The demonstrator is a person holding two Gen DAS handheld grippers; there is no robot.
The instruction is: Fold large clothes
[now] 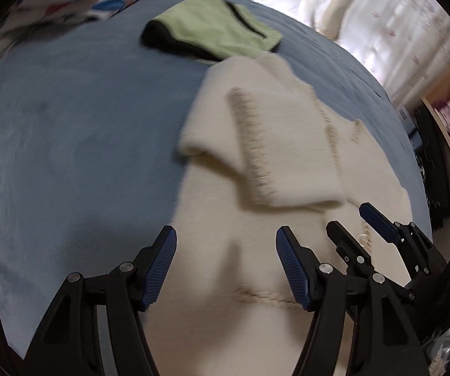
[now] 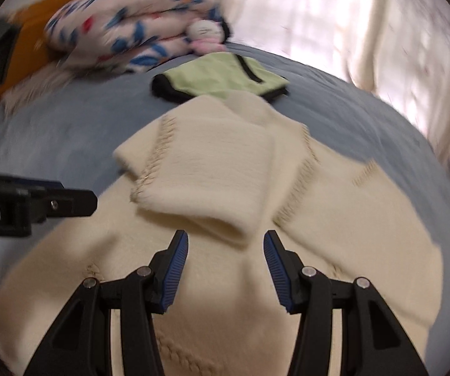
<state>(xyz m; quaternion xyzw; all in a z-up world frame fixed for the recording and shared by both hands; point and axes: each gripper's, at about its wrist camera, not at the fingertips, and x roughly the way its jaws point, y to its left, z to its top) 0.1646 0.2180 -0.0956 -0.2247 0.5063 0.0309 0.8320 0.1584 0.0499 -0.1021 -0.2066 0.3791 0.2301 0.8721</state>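
hovering over the cream garment (image 1: pixel 256 282), the left hand-held gripper (image 1: pixel 225 266) has its two blue-padded fingers (image 1: pixel 159 269) spread fairly wide, with nothing between them but the cloth lying below. the right hand-held gripper (image 2: pixel 226 269) stands the same way in its own view: blue pads (image 2: pixel 175 272) moderately apart, empty, above the garment's lower body. in the left wrist view the right hand-held gripper shows at the lower right, black fingers with a blue pad, just beside the left one and also over the cream cloth. in the right wrist view the left hand-held gripper comes in from the left edge as a black bar with a screw, above the garment's left side.

the cream garment is spread on a blue bed (image 1: pixel 68 141), a thick knit with tan stitching along its edges. one sleeve (image 2: pixel 200 181) is folded across the chest, its cuff end just ahead of the right gripper's fingertips. beyond the garment's collar lies a folded green garment with black trim (image 1: pixel 215 31), its near edge touching or slightly overlapped by the cream one. farther back, at the head of the bed, sit a flowered quilt (image 2: pixel 131 31) in white, blue and red, and a small pink-and-white soft toy (image 2: pixel 206 36) beside it. pale curtains (image 2: pixel 334 31) hang bright behind the bed. both views are blurred.
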